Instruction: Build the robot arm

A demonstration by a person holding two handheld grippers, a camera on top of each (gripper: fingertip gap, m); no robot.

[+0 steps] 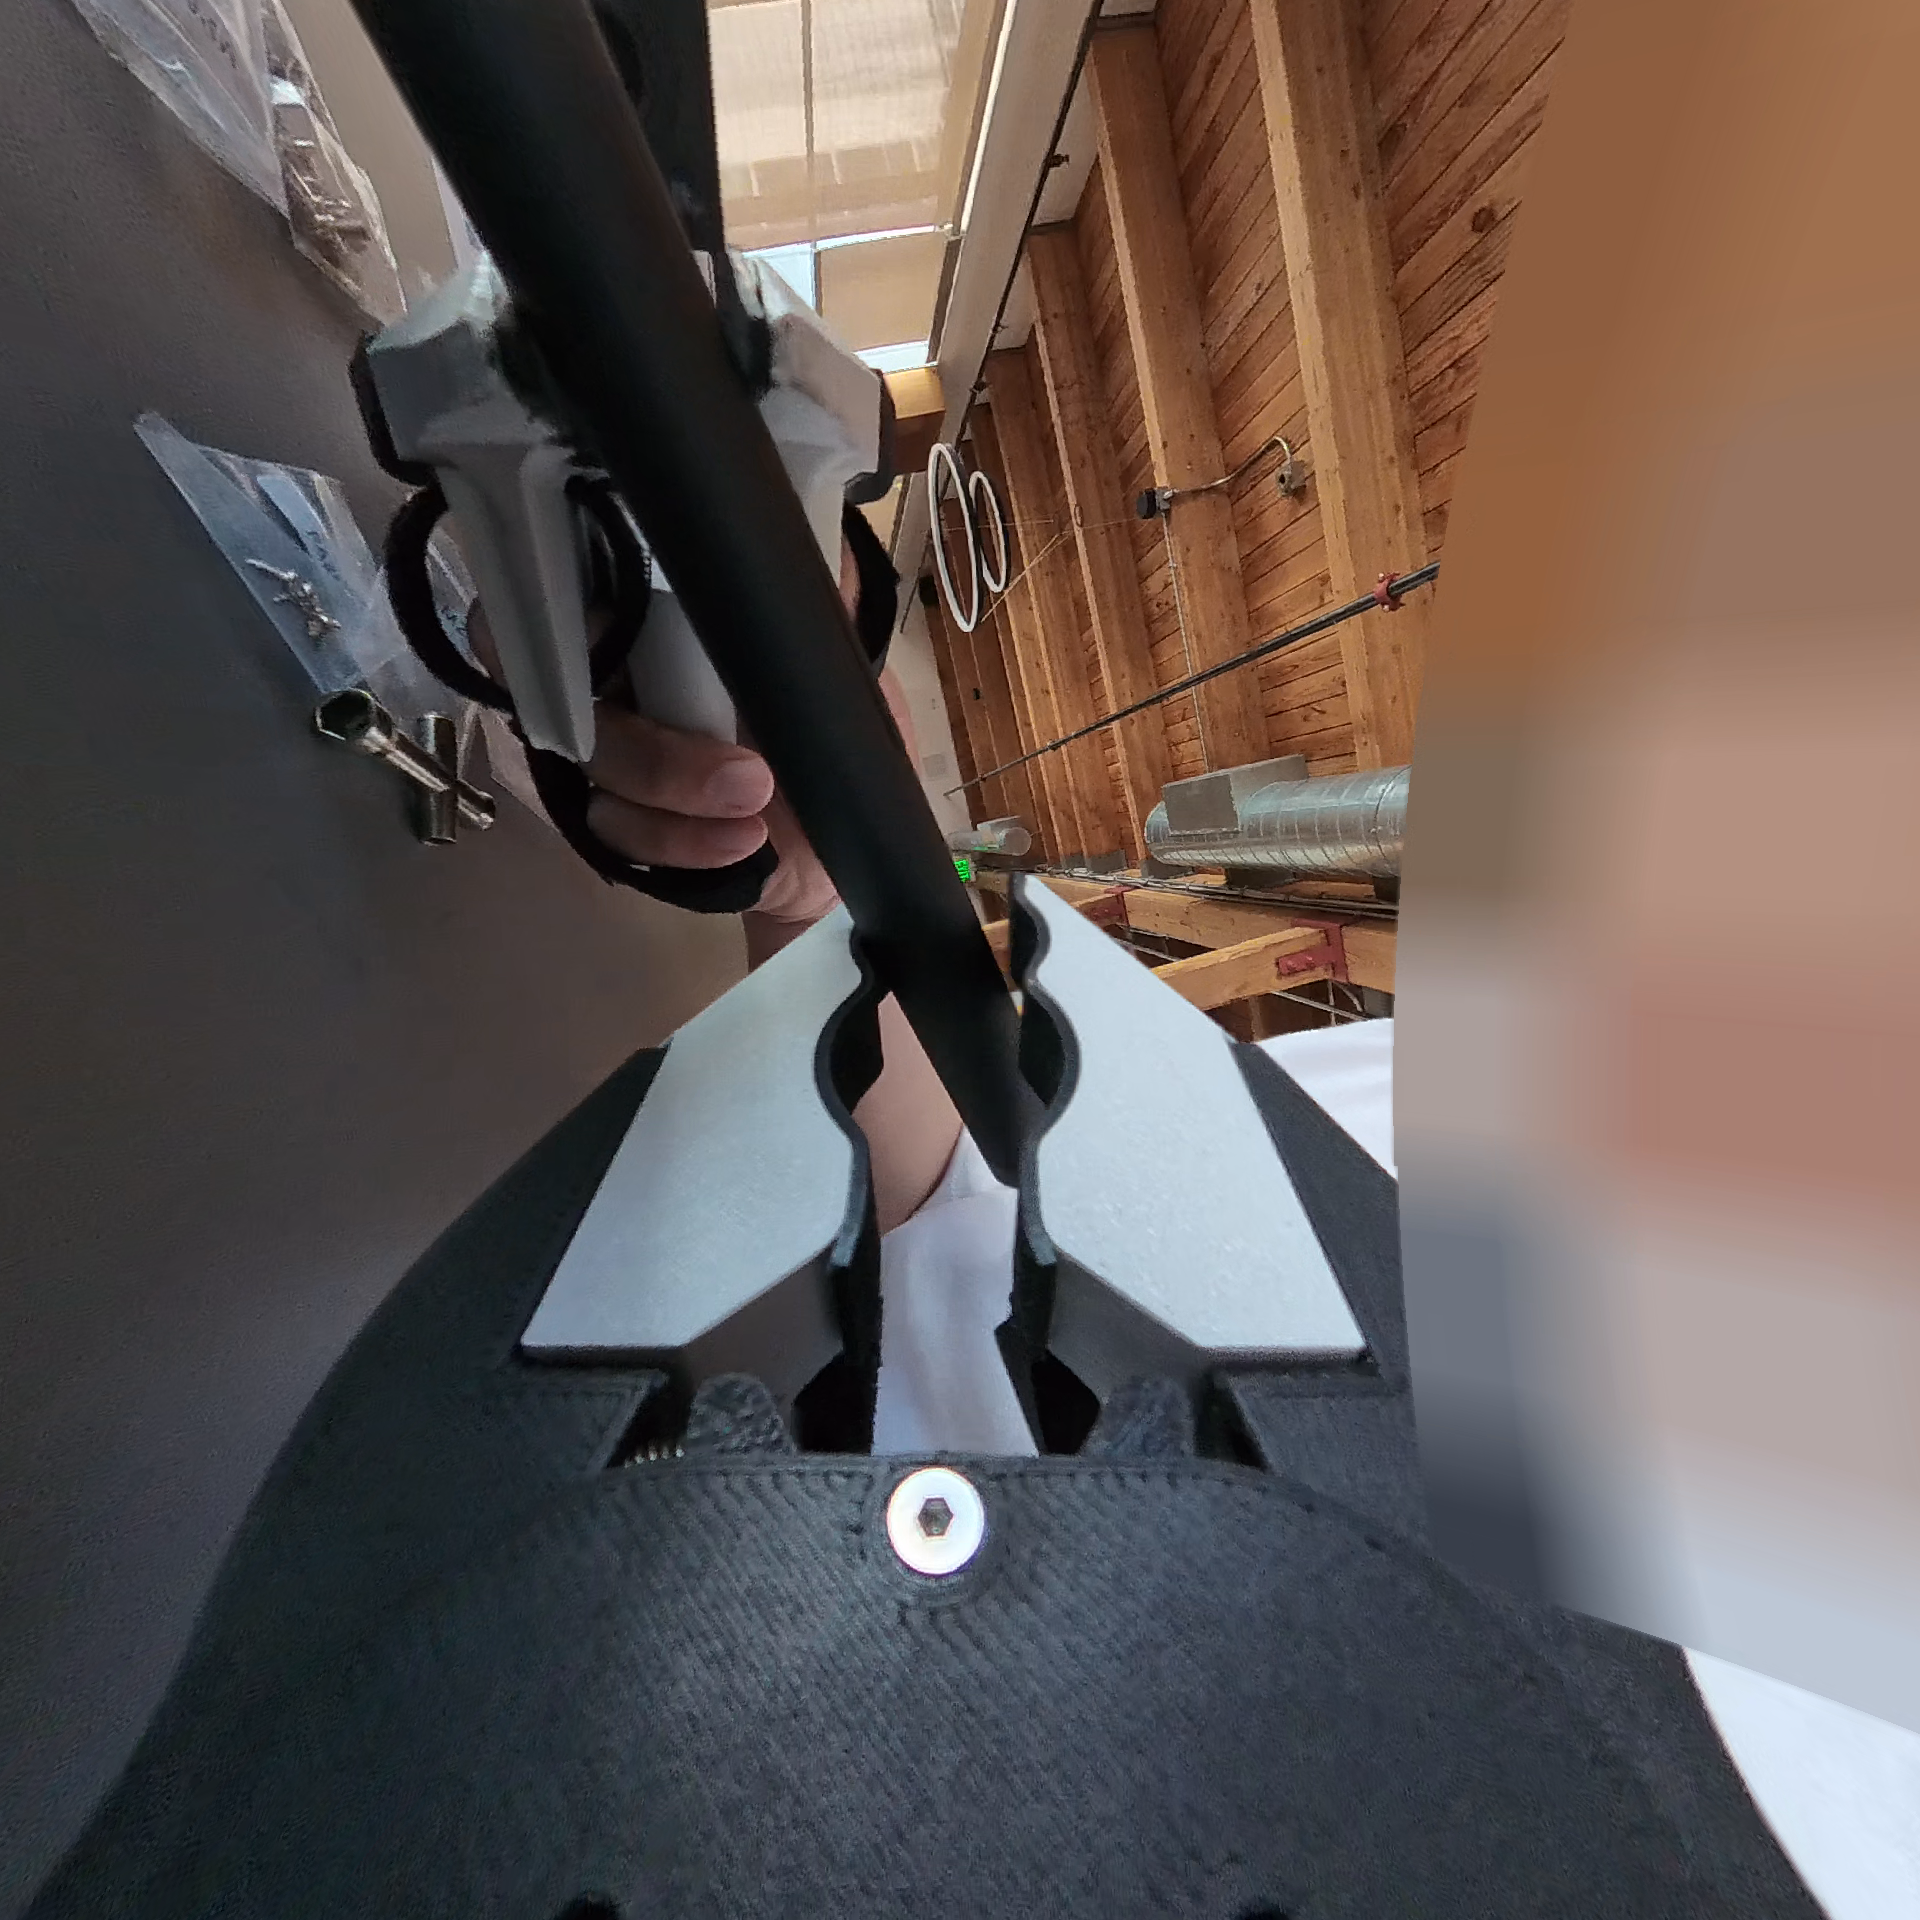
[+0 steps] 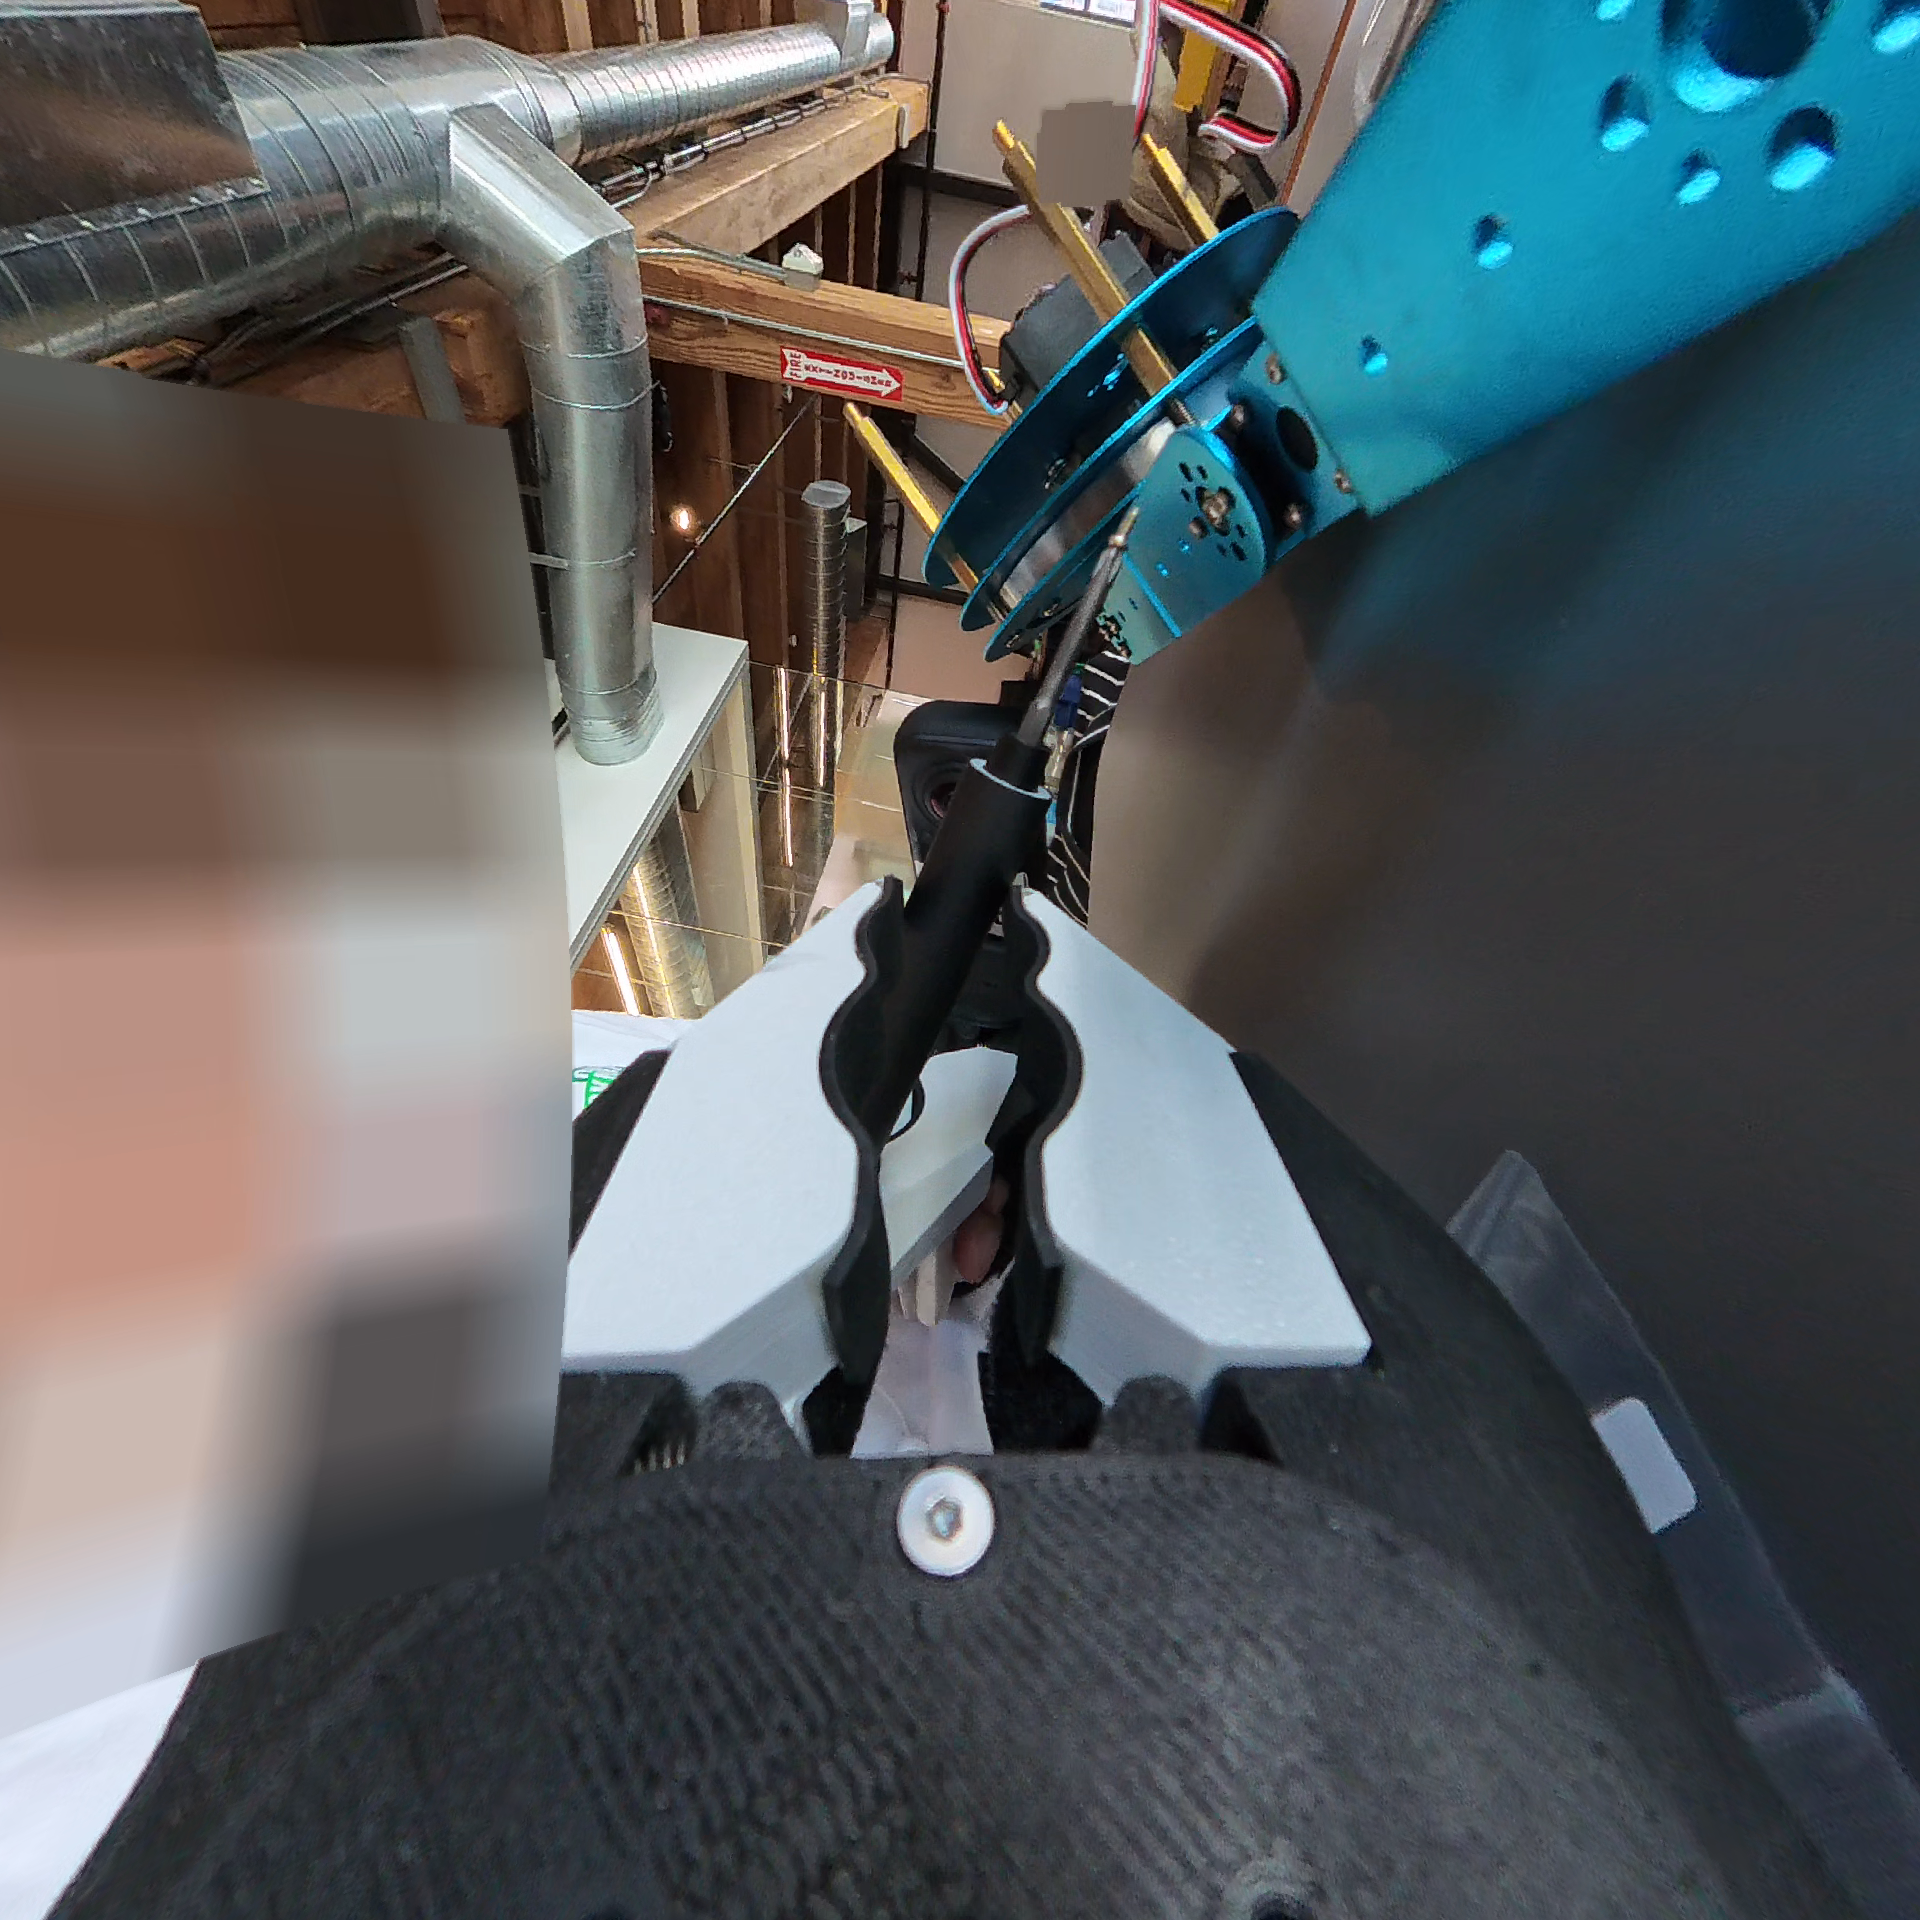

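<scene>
Black rod (image 1: 727, 540) cut off by top edge, lower end hidden behind finger (image 1: 1164, 1143). Bag contents (image 1: 301, 603) too small to identify. Screwdriver (image 2: 966, 883) tip contact with blue bracket (image 2: 1195, 551) unclear.

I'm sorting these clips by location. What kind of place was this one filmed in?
Probably a workshop or maker space in a timber-framed industrial building. Silver ventilation ducts run under wooden beams, and a blue perforated metal robot assembly with servo wires sits beside a dark table holding bagged screws and a cross-shaped socket wrench.
</scene>
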